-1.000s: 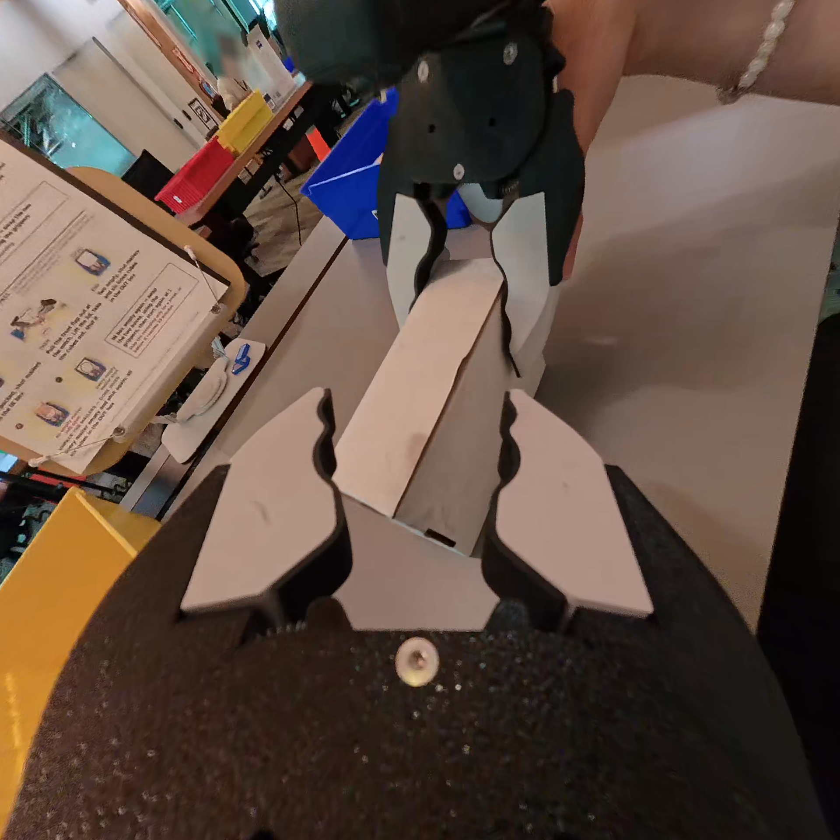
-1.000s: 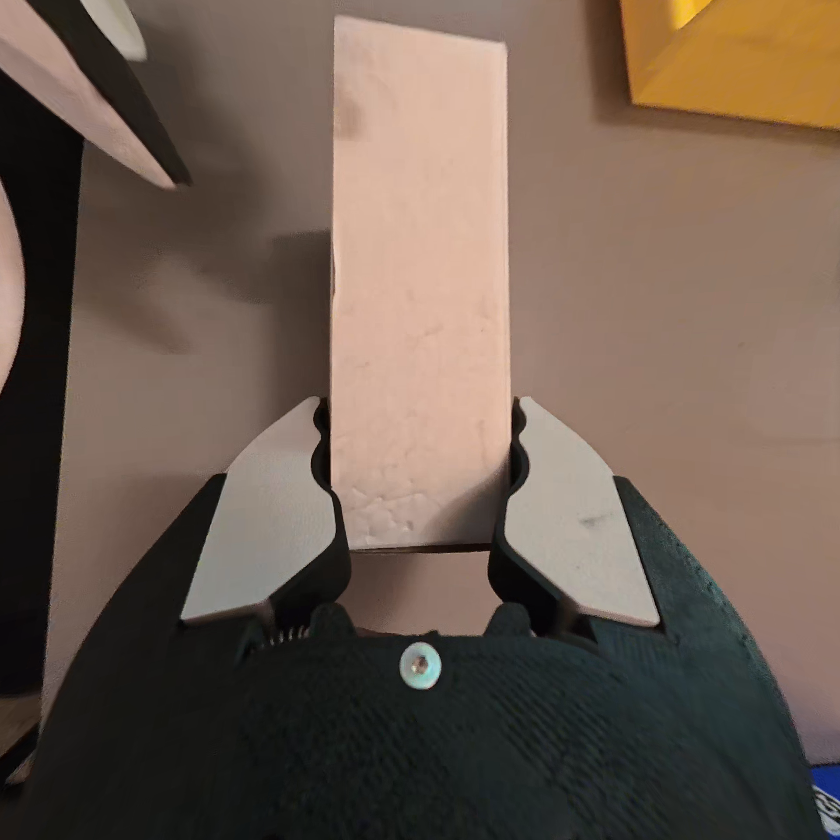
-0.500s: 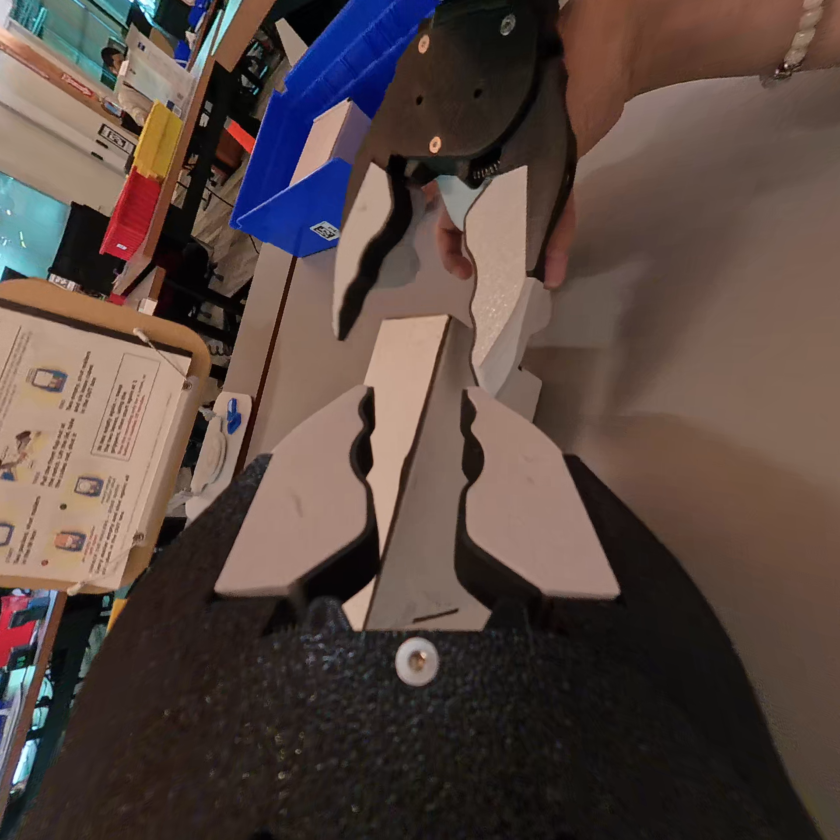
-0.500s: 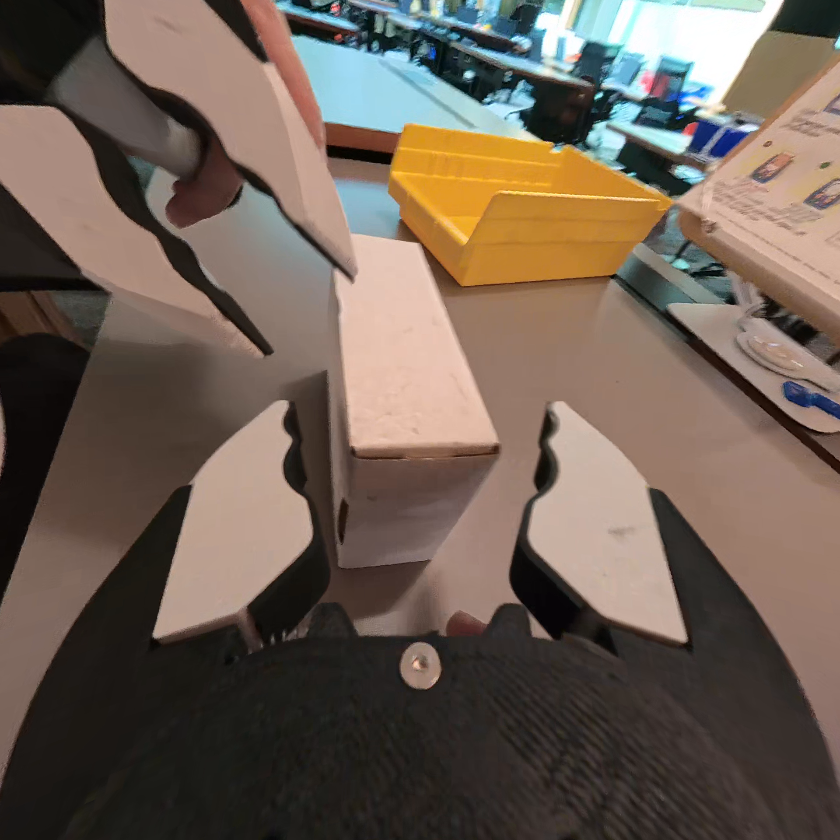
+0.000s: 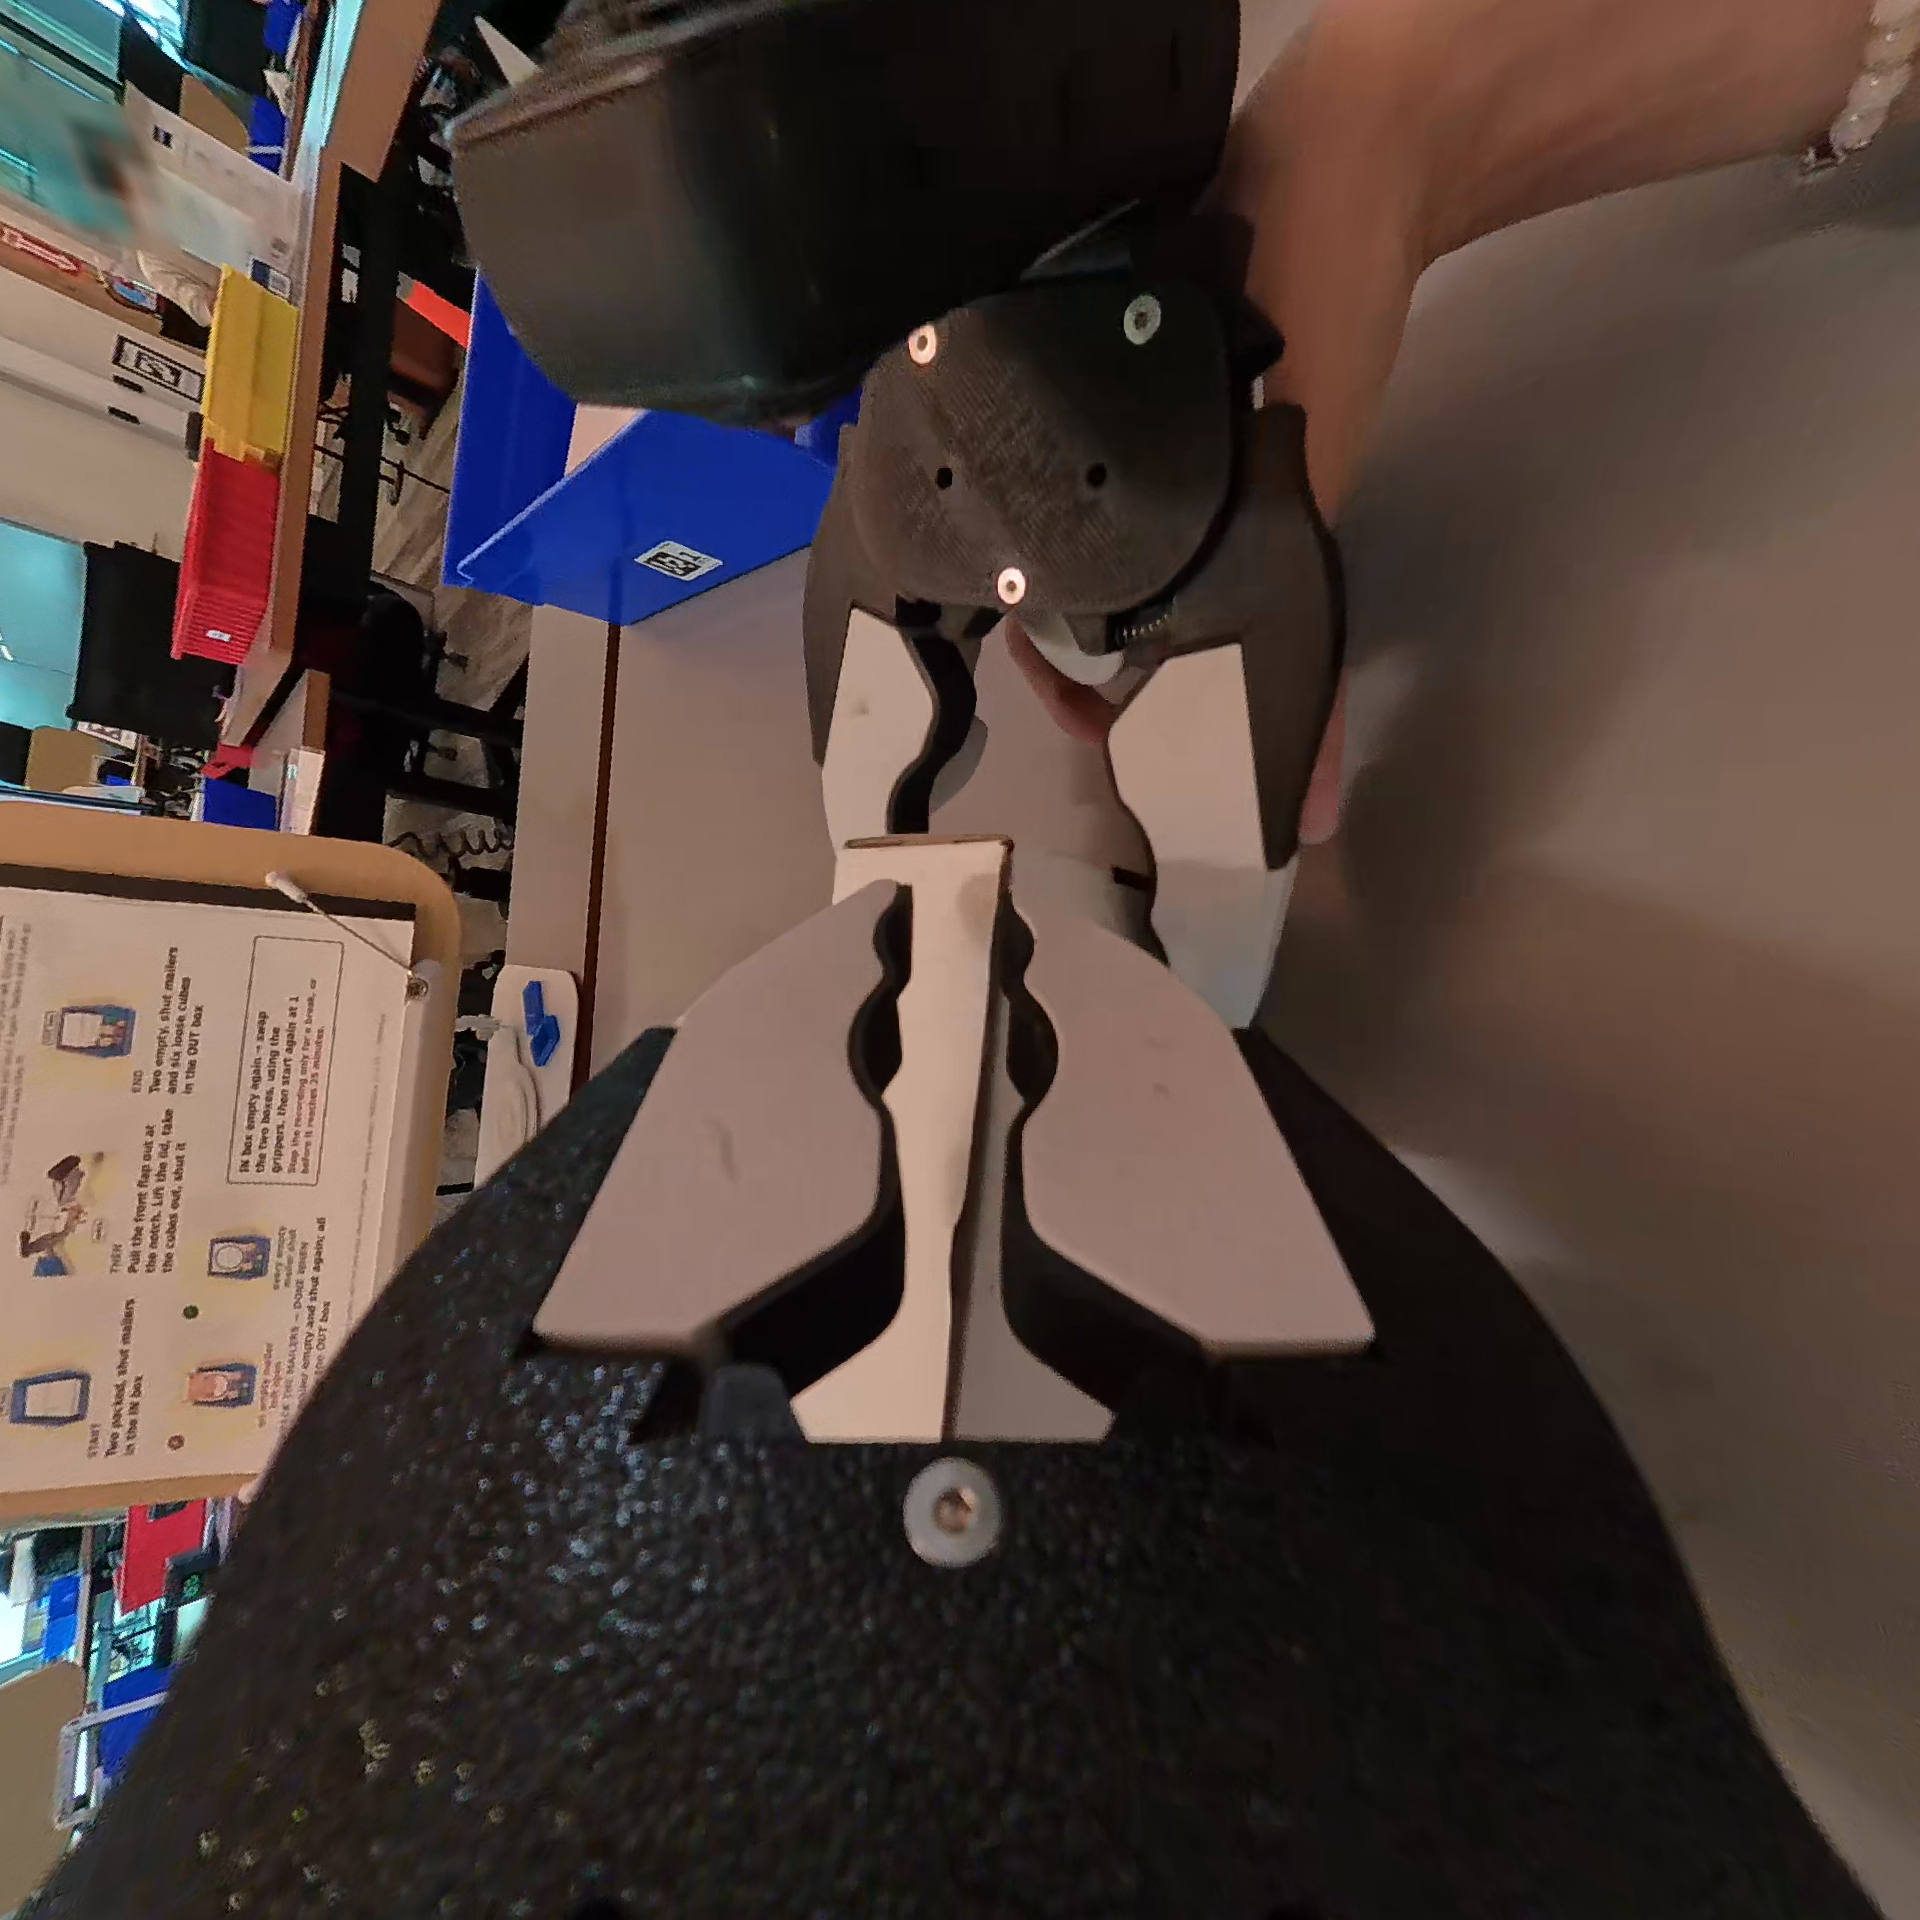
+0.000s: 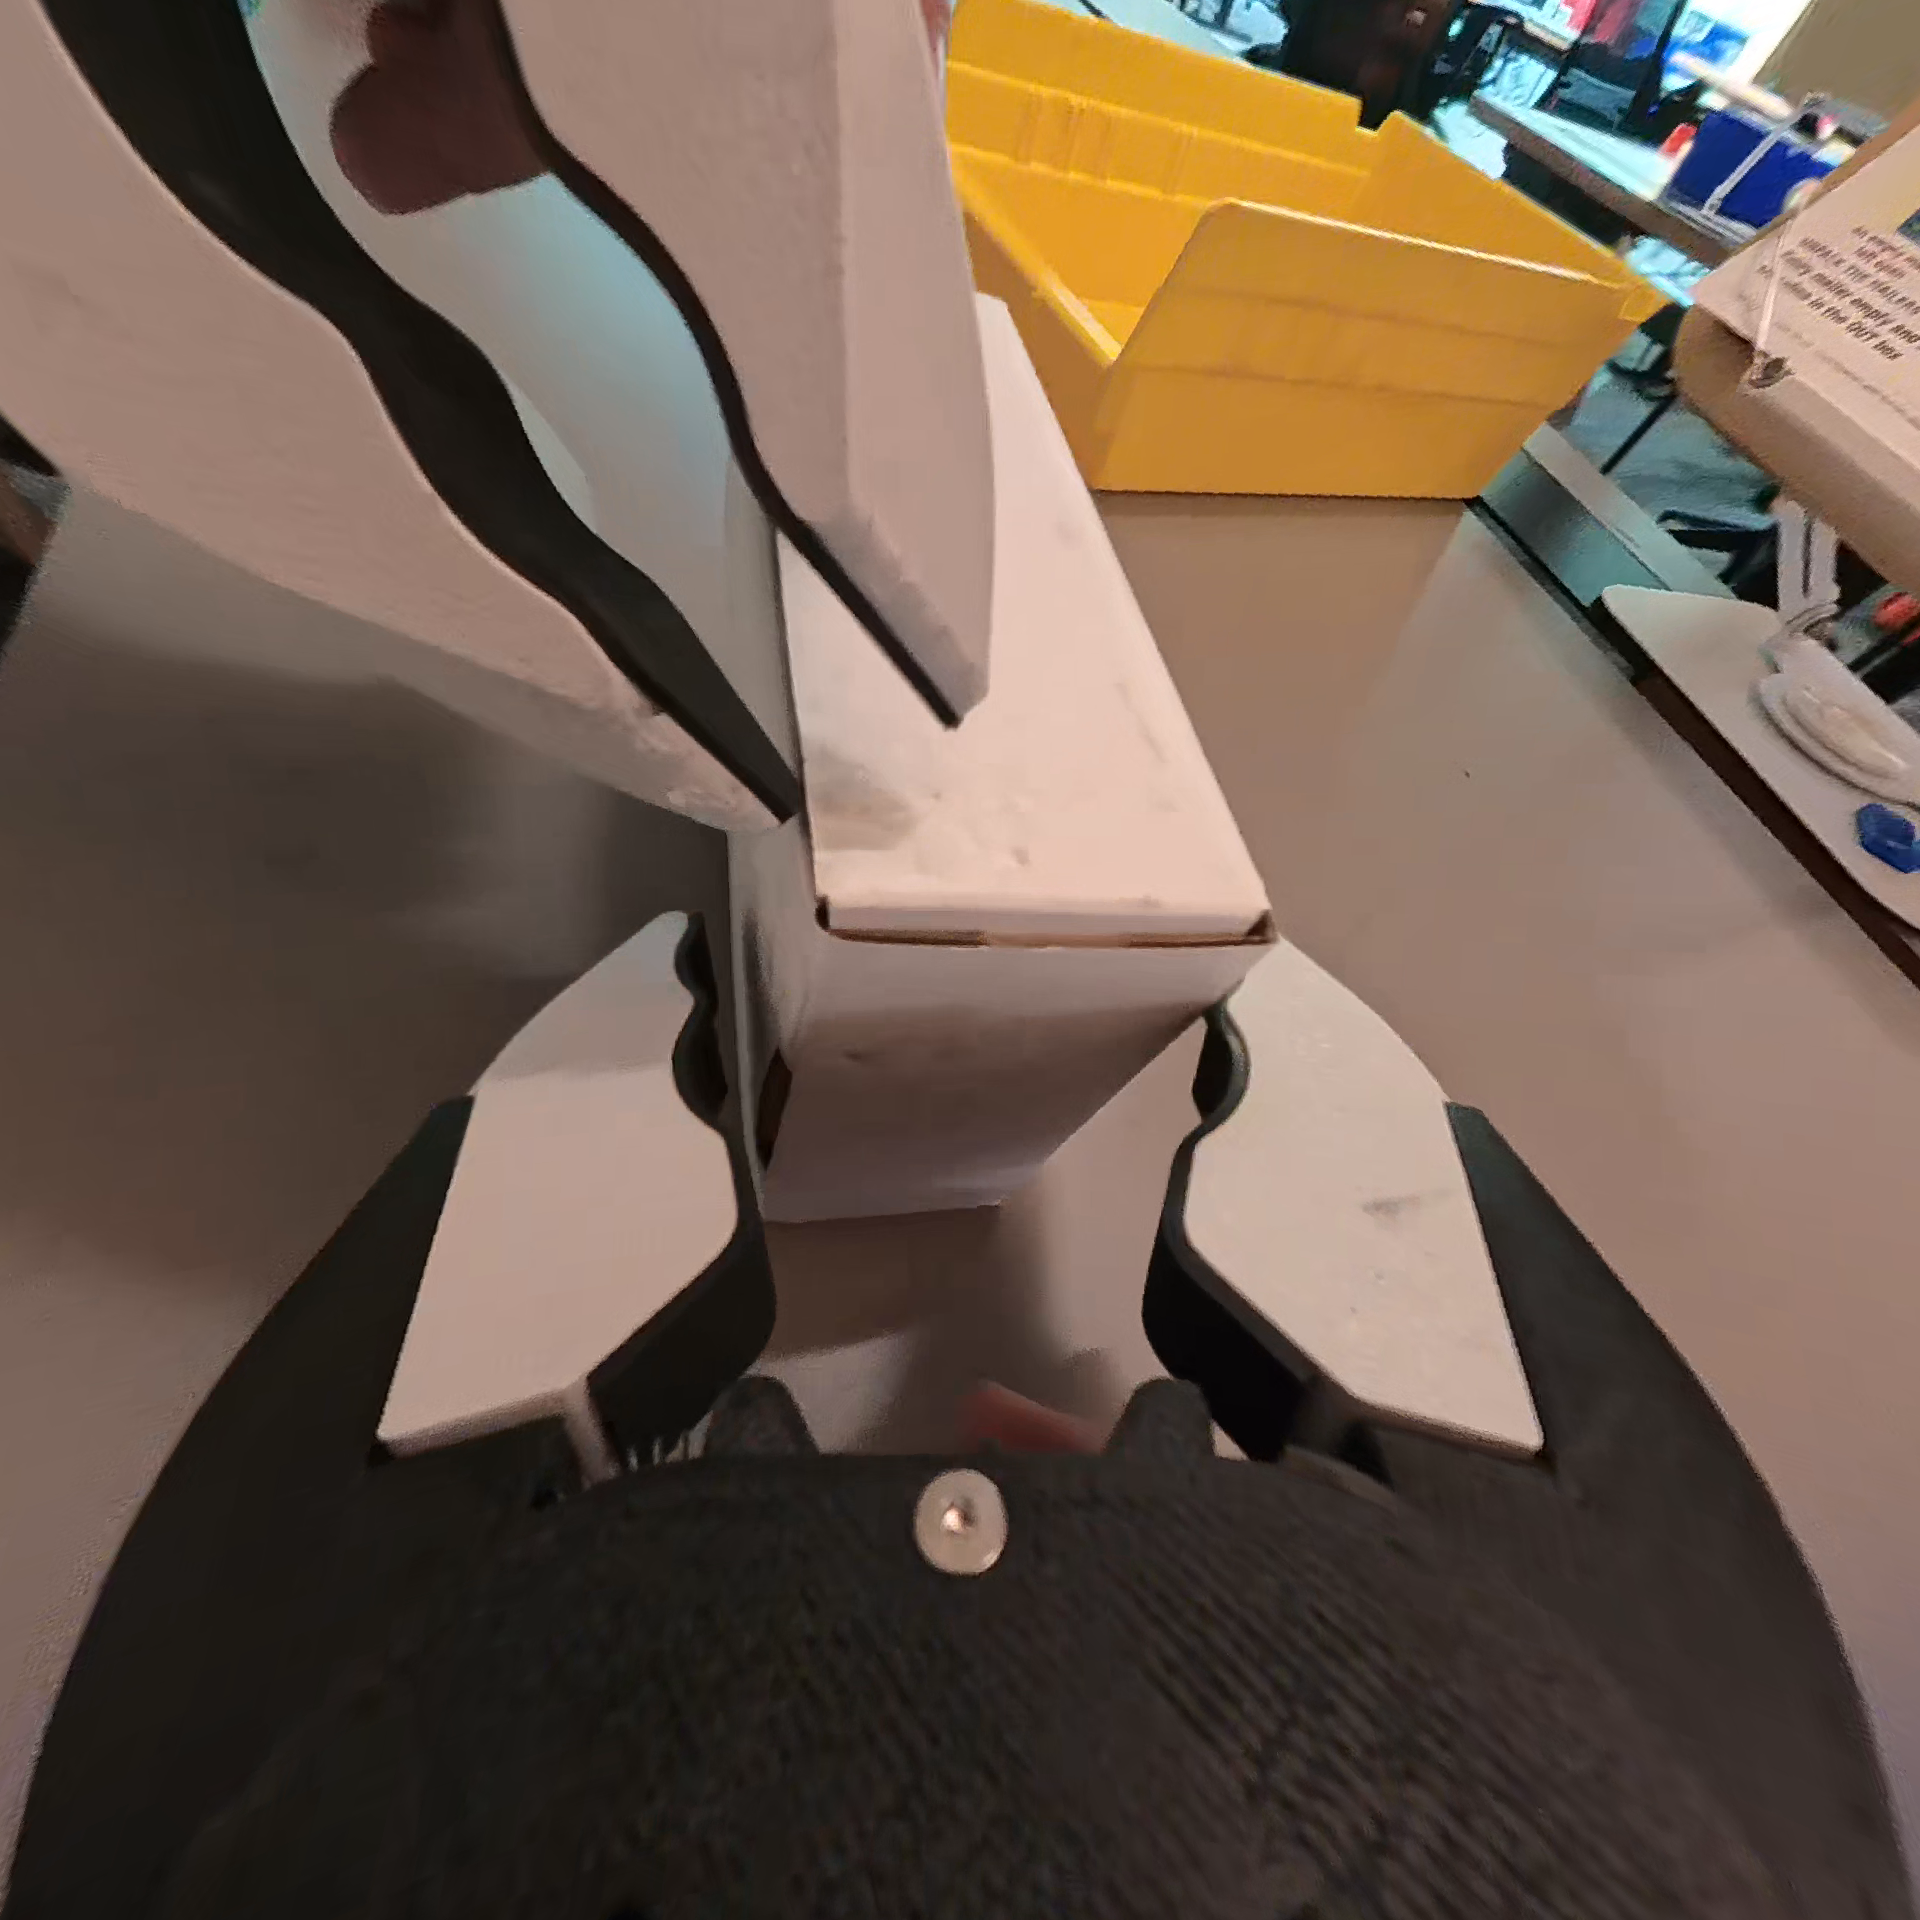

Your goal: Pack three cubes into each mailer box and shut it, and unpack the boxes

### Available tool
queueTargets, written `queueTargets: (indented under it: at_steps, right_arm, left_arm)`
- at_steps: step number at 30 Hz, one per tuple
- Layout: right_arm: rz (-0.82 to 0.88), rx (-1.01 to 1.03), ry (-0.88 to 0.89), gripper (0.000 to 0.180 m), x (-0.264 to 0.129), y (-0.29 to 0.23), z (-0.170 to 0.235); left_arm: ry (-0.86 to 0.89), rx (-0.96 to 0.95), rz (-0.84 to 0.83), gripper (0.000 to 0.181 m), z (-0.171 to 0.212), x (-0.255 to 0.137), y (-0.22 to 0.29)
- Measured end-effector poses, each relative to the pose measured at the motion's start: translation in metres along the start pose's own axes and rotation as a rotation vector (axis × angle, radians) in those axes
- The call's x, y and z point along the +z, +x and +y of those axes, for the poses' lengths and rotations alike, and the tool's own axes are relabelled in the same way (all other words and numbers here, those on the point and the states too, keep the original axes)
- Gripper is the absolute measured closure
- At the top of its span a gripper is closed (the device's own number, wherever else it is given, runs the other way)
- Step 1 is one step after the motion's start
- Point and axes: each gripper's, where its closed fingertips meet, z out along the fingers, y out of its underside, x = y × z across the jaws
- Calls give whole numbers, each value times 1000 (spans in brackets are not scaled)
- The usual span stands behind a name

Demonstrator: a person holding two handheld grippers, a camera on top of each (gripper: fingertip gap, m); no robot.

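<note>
A shut white mailer box [image 6: 1039,810] lies on the grey table [image 6: 1455,883]. My right gripper [image 6: 951,971] is open and straddles the box's near end; its left finger touches the box's side. My left gripper [image 6: 862,764] reaches in from the upper left, with one finger on the box's top and the other on its left side. In the left wrist view, my left gripper [image 5: 951,904] is closed narrowly on the box's long top edge [image 5: 940,1091]. The right gripper [image 5: 1039,831] faces it at the far end. No cubes are in view.
A yellow bin [image 6: 1299,343] stands just beyond the box. A blue bin [image 5: 665,520] sits at the table's far end behind the right gripper. An instruction board [image 5: 197,1143] stands off the table's edge. A person's hand [image 5: 1403,156] holds the right gripper. Across from one pair of fingers to the other is roughly 7 centimeters.
My right gripper let go of the box, opened, and now straddles its end again. My left gripper closed from wide open onto the box's top edge and rolled.
</note>
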Motion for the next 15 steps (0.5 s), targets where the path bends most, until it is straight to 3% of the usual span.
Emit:
queueTargets:
  at_steps: [1,15]
  right_arm:
    - [19,-11,0,91,2,2,0]
    - [26,-10,-31,93,11,2,3]
  left_arm:
    - [0,2,2,168,1,0,1]
    - [-57,102,27,178,5,-1,5]
